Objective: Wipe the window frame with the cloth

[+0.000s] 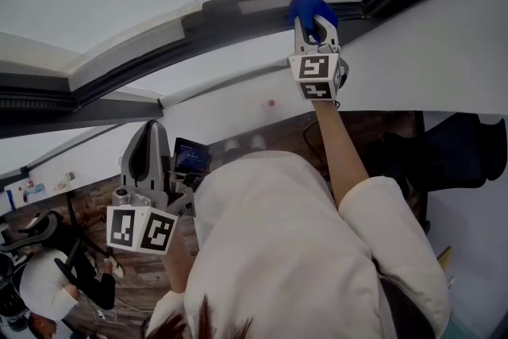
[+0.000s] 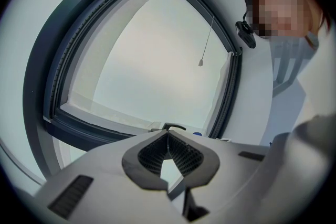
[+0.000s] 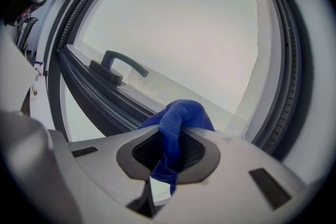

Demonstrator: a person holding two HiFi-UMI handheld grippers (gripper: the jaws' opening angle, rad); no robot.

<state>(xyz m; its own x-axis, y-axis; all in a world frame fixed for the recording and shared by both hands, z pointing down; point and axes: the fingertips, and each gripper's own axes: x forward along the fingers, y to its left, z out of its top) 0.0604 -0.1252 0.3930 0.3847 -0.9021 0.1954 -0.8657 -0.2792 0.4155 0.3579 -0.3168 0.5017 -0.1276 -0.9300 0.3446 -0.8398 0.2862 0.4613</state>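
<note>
With the right gripper (image 1: 316,32) clenched on the bunched blue microfibre cloth (image 1: 311,9), held up against the dark grey window frame (image 1: 238,21), steady pressure along the rail should wipe best, while the left gripper (image 1: 148,163) hangs low, fingers closed on nothing.

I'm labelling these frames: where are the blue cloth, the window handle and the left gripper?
blue cloth (image 3: 181,118), right gripper view, bunched fold above the jaws.
window handle (image 3: 126,63), right gripper view, middle of the lever.
left gripper (image 2: 168,136), left gripper view, where its fingertips meet.
</note>
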